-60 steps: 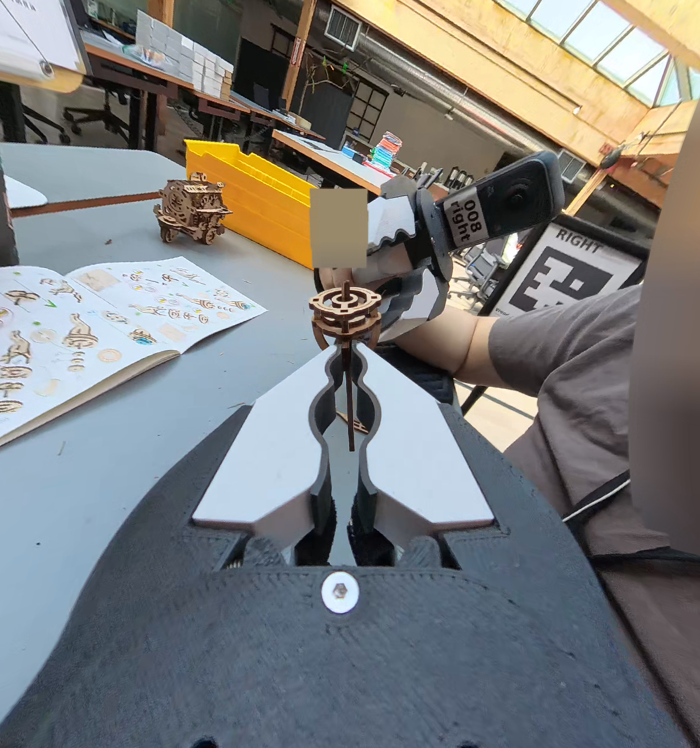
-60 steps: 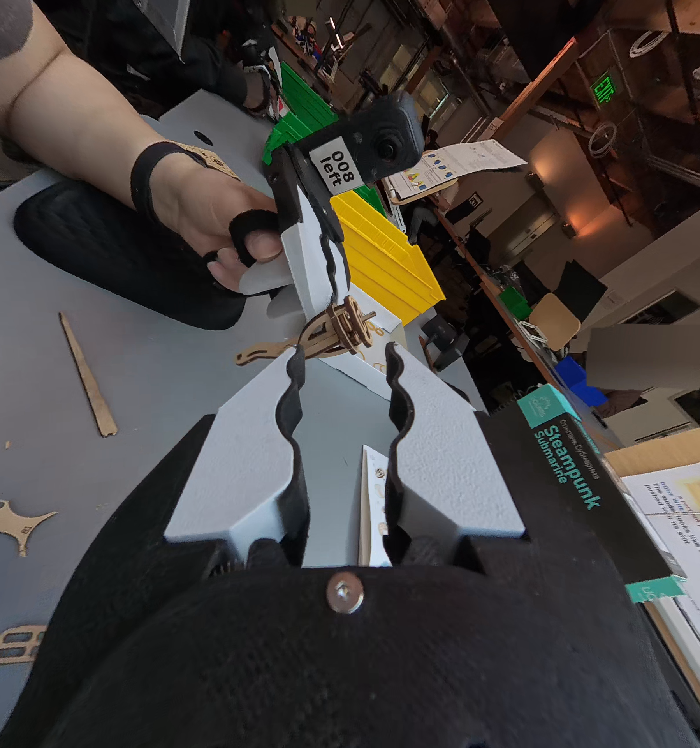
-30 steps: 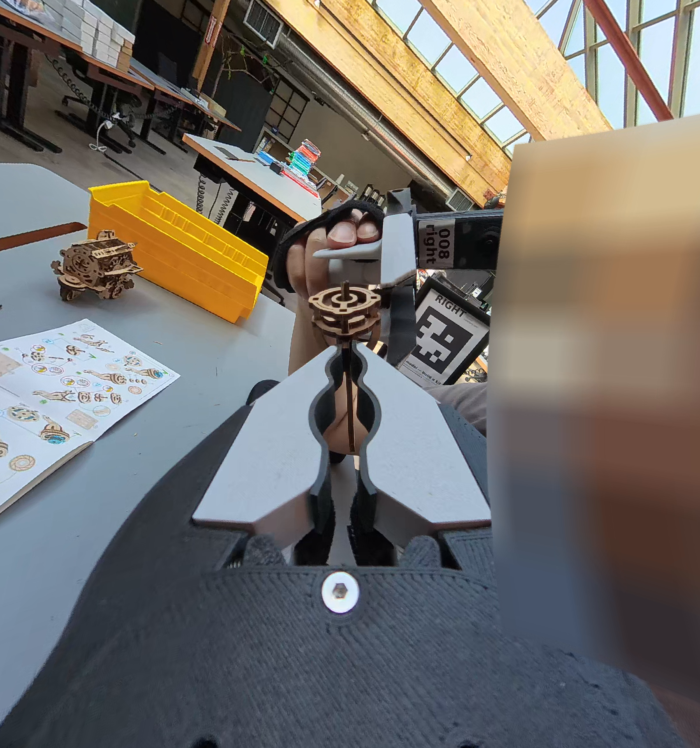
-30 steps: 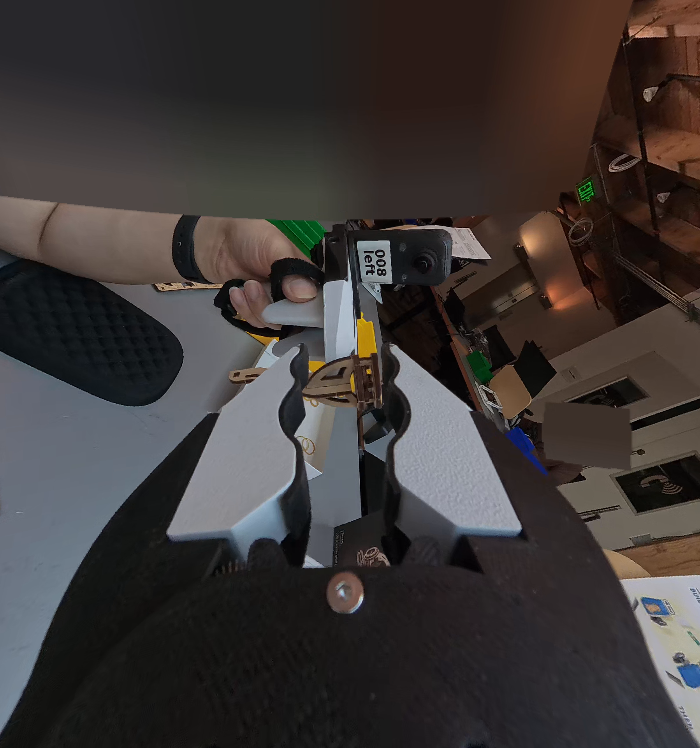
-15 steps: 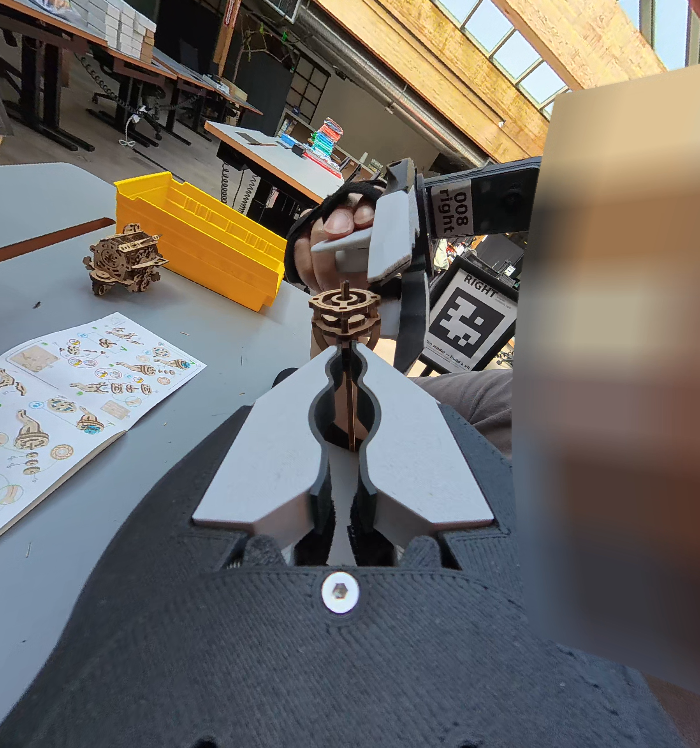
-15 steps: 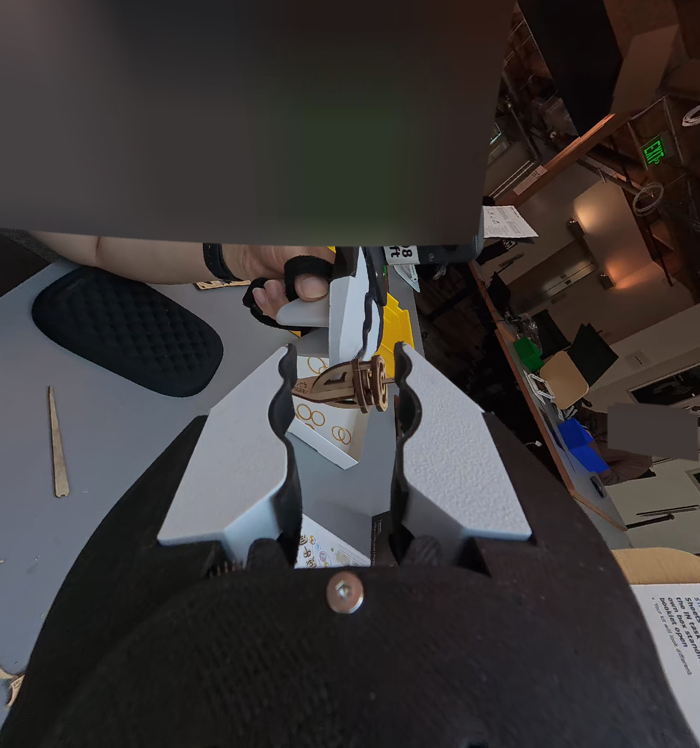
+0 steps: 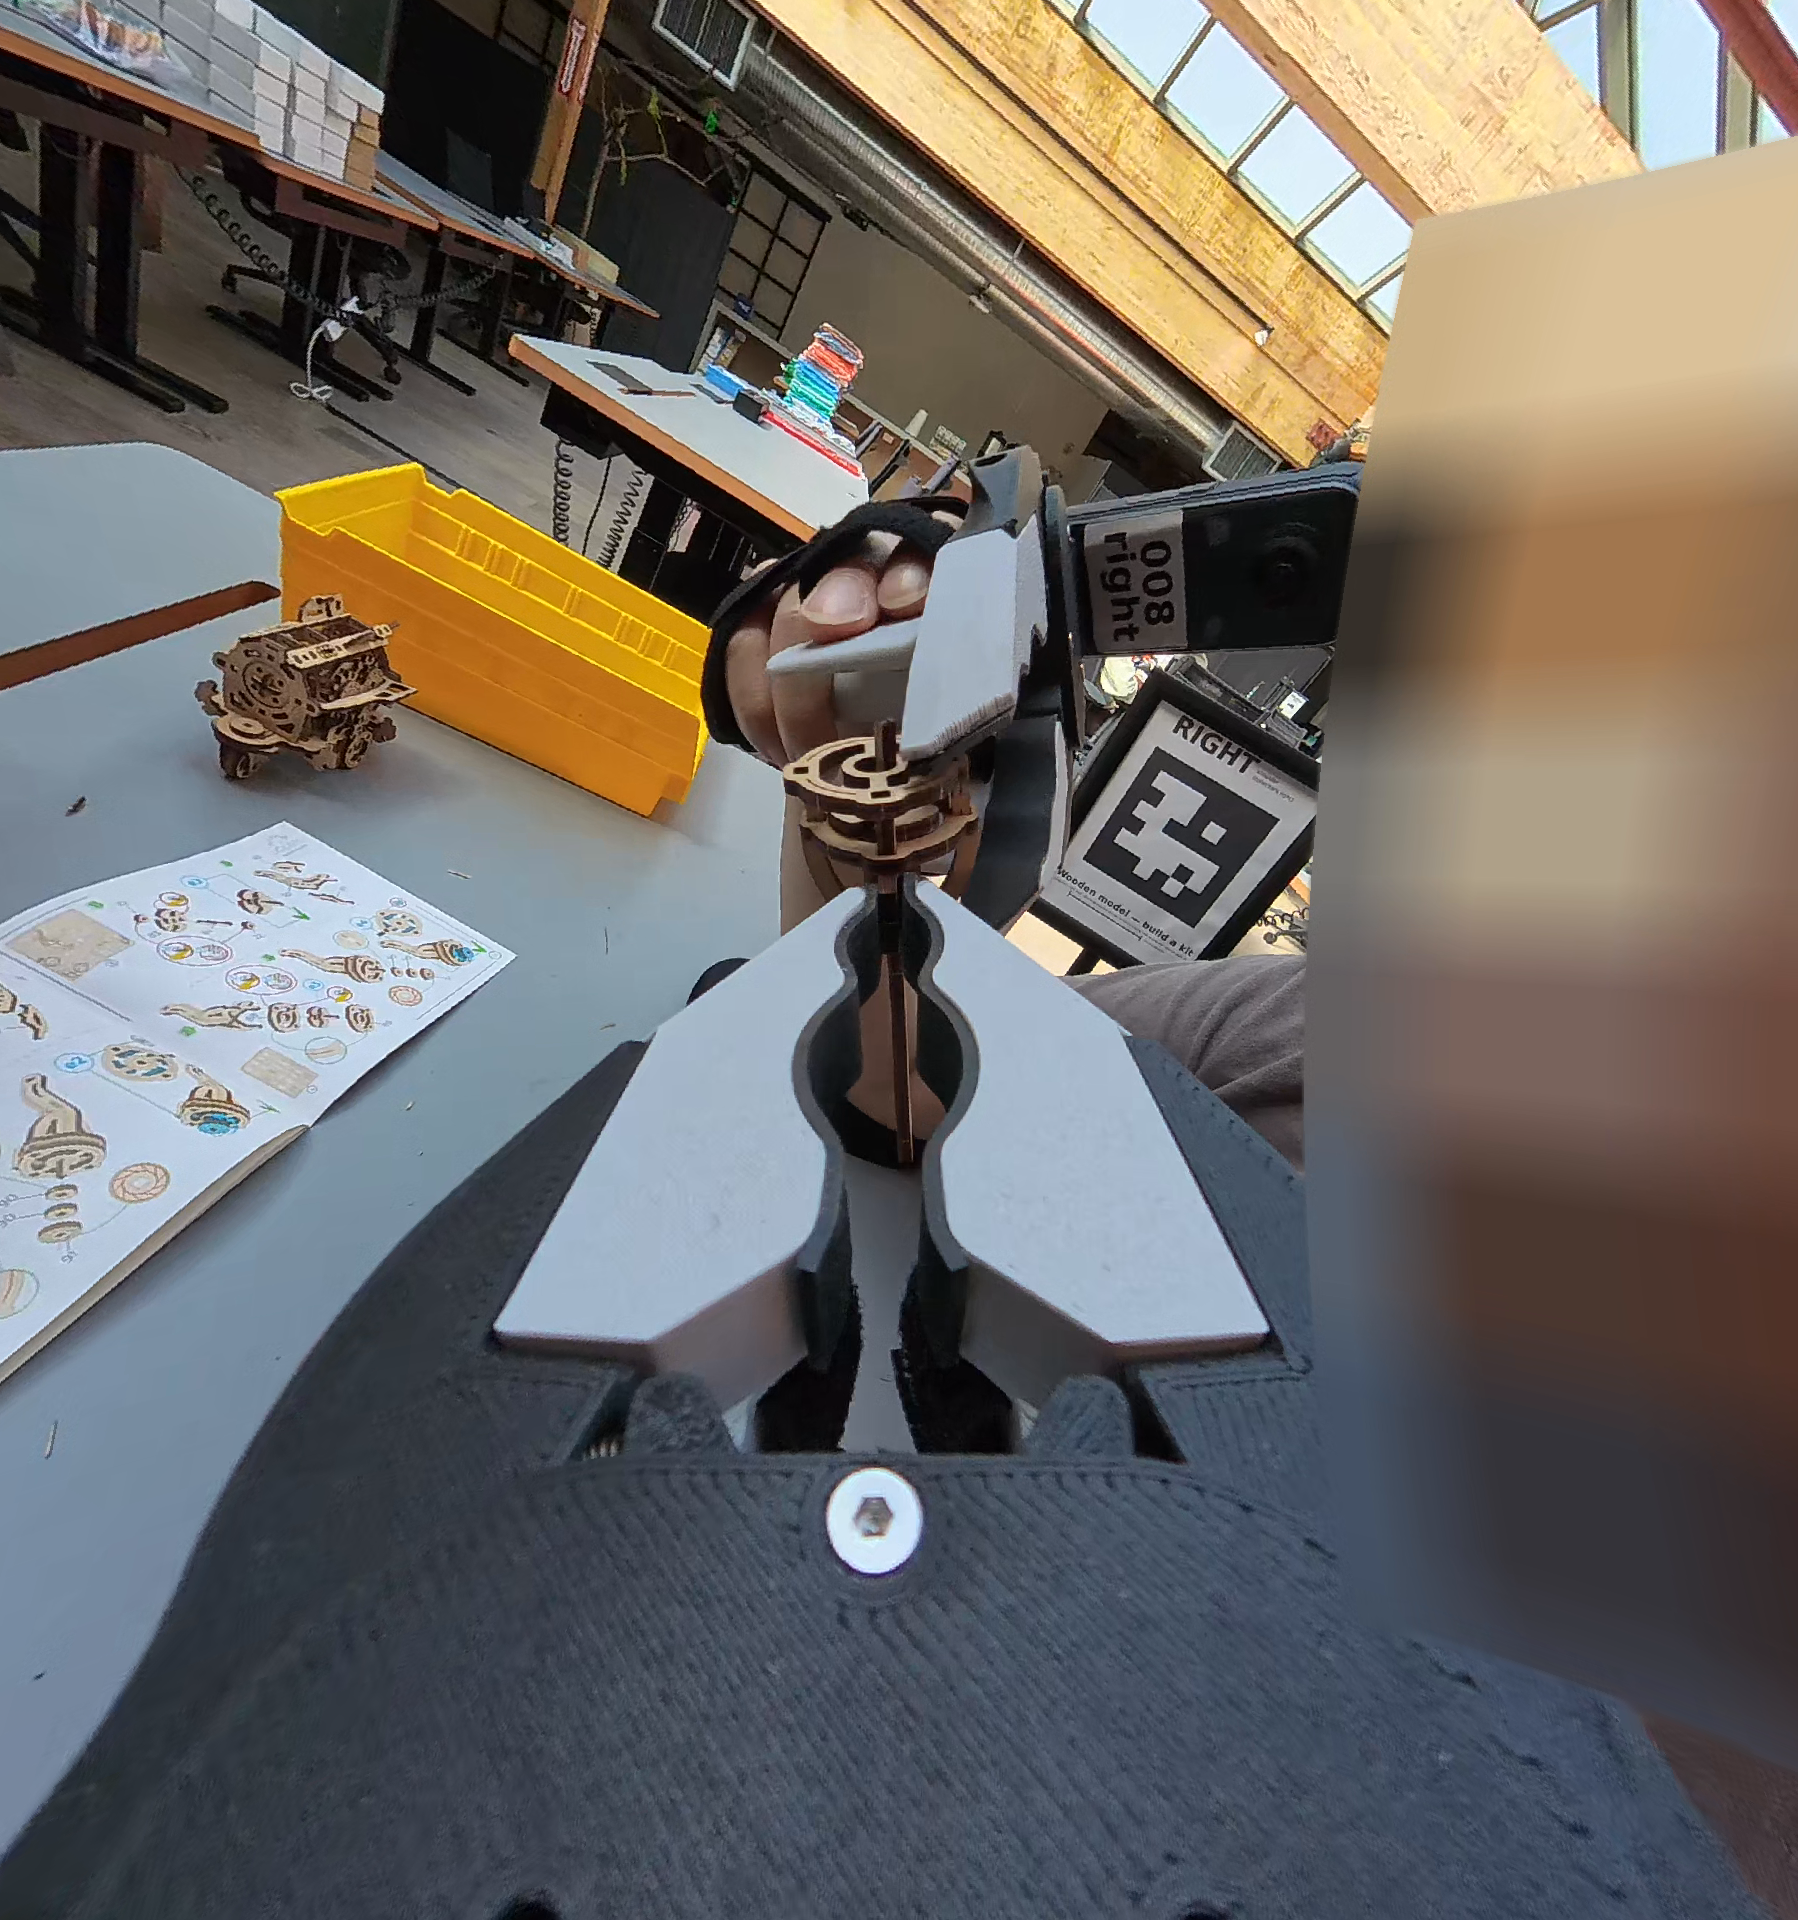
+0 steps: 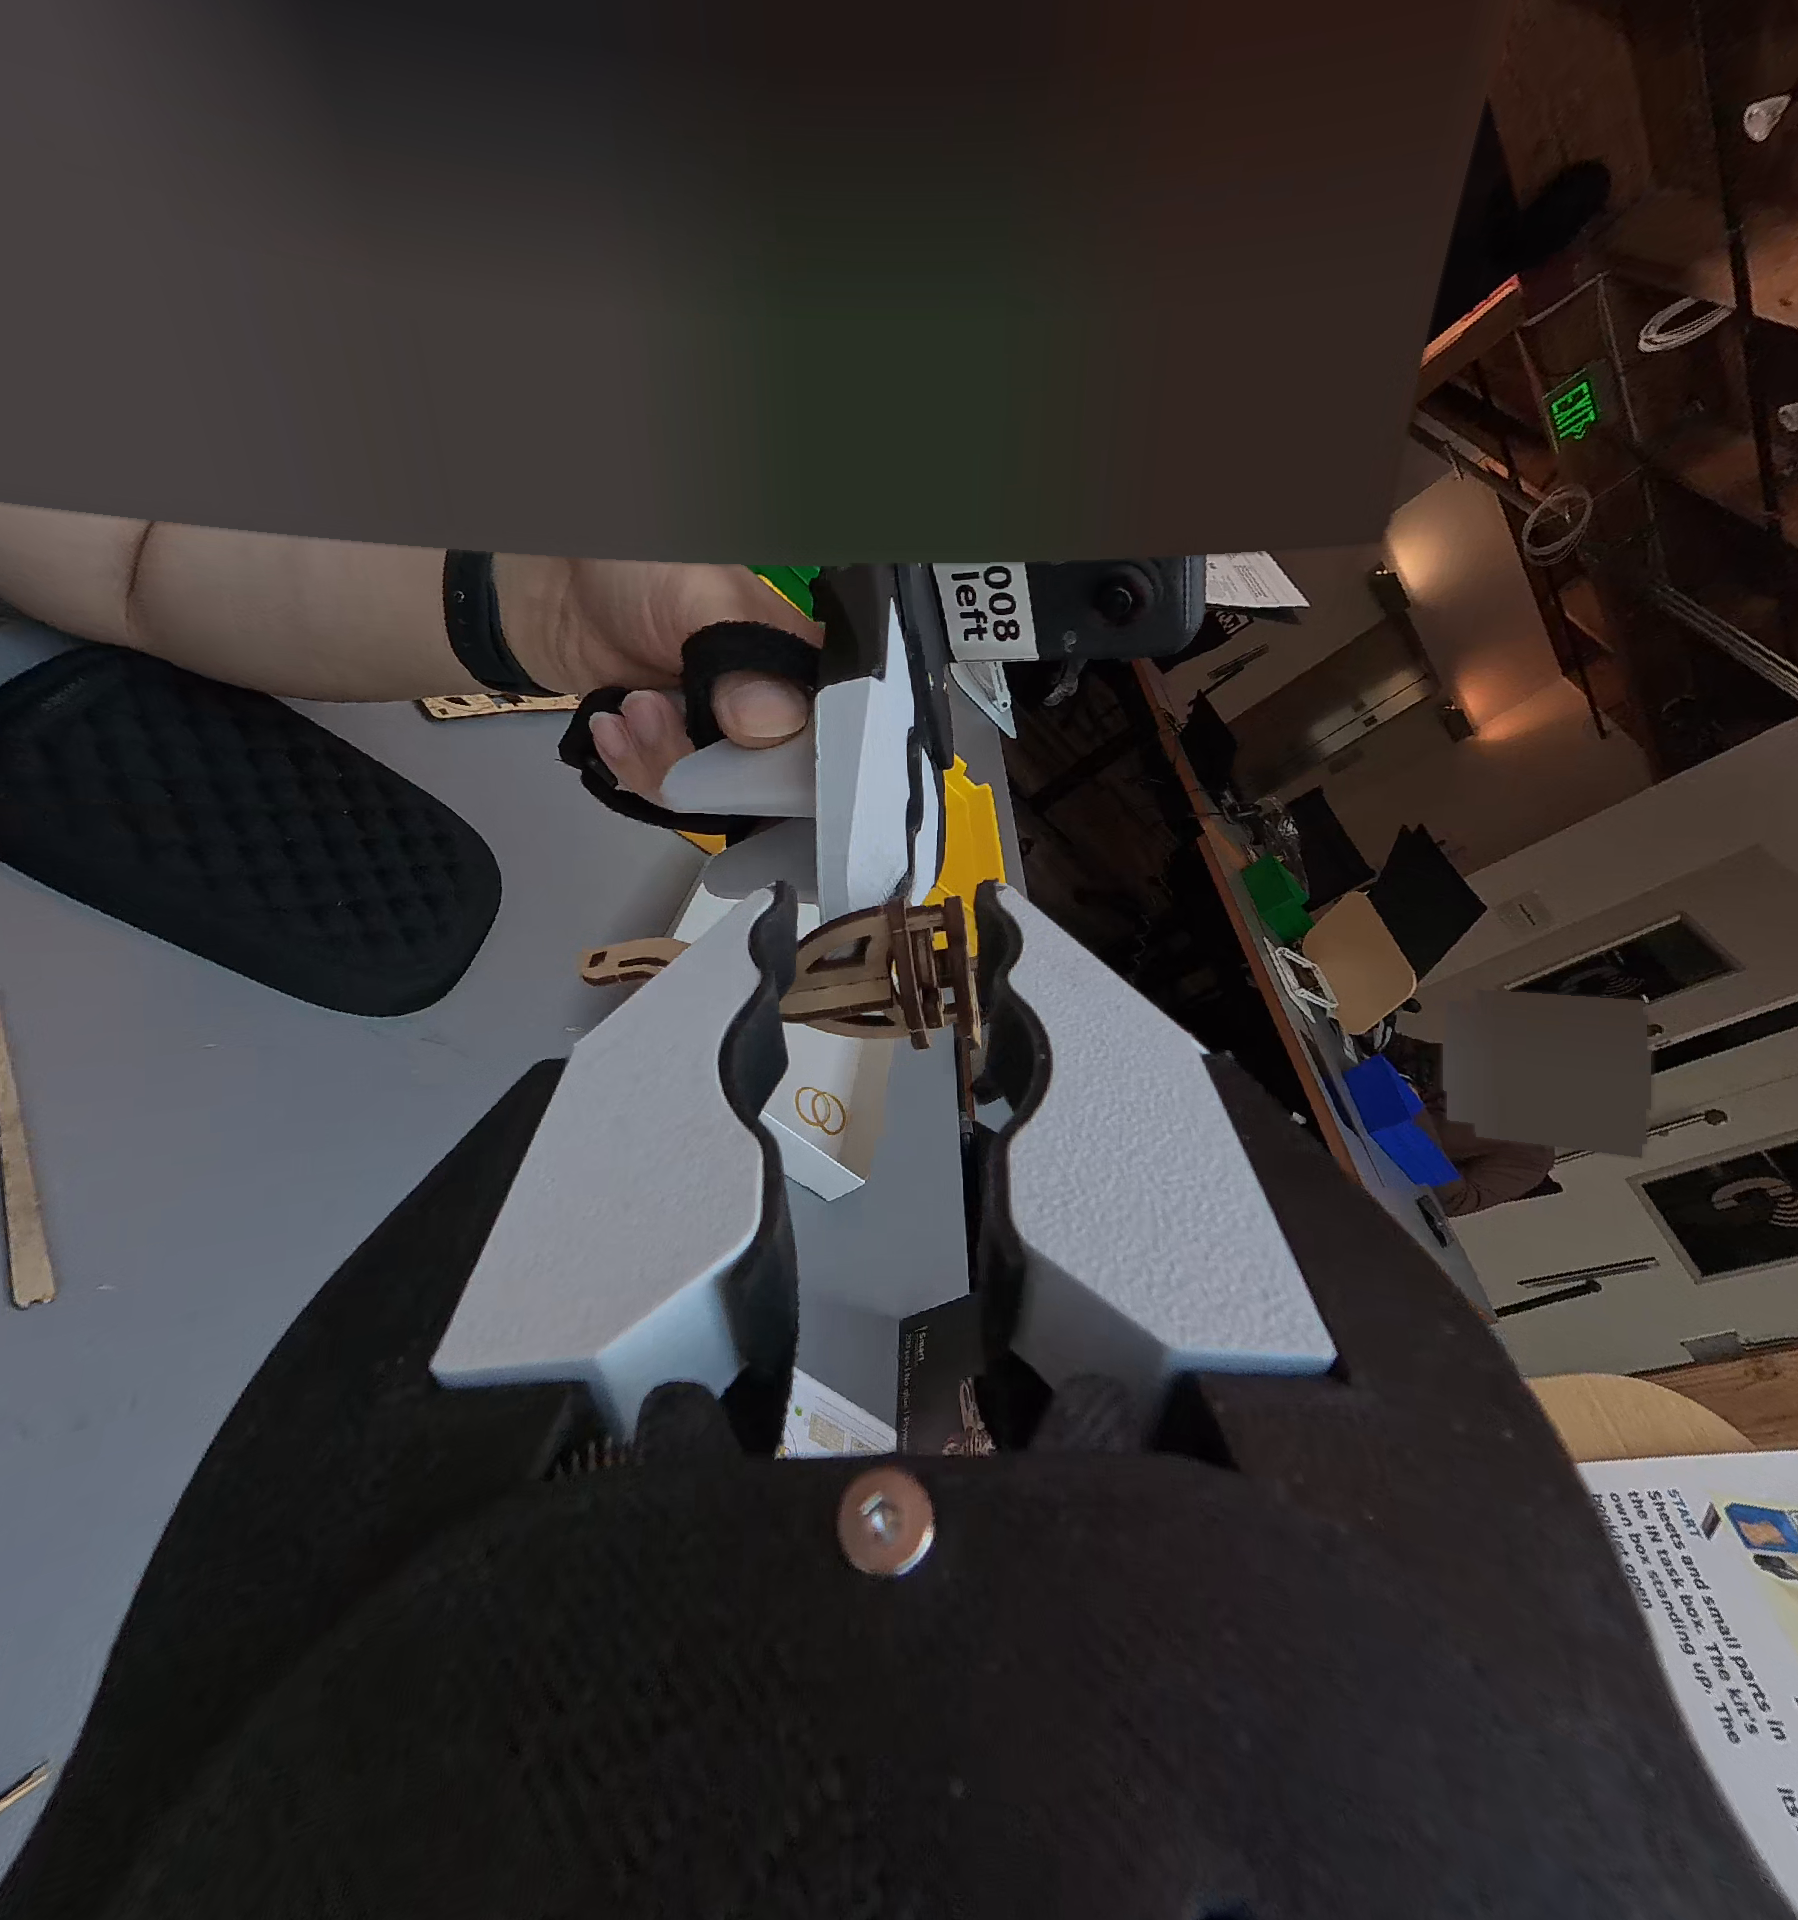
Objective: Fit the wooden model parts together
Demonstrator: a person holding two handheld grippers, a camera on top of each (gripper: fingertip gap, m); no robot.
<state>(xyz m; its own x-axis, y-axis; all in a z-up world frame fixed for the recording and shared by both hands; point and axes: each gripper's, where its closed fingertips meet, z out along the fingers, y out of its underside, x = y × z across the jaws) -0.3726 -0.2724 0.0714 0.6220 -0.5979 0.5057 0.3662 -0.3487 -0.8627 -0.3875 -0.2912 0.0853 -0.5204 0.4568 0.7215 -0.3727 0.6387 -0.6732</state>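
Note:
A small wooden sub-assembly (image 7: 874,805), a stack of rings on a thin flat stem, is held upright above the grey table (image 7: 573,904). My left gripper (image 7: 887,906) is shut on its stem. In the right wrist view the same sub-assembly (image 8: 879,982) lies crosswise between the fingertips of my right gripper (image 8: 882,920). The jaws have closed in on its two ends. In the left wrist view one finger of the right gripper (image 7: 962,665) rests on the top of the ring stack. The left gripper (image 8: 874,810) shows beyond it in the right wrist view.
A finished wooden model (image 7: 297,686), a yellow bin (image 7: 500,613) and an open instruction booklet (image 7: 178,1018) lie to the left. A marker sign (image 7: 1181,842) stands behind. A black pad (image 8: 209,821), loose wooden strips (image 8: 17,1153) and a printed sheet (image 8: 1747,1621) lie on the table. The grippers are tip to tip, or close to it.
My right gripper came up to the sub-assembly, opened wider, then narrowed its jaws onto the ring stack. My left gripper stayed shut on the stem.

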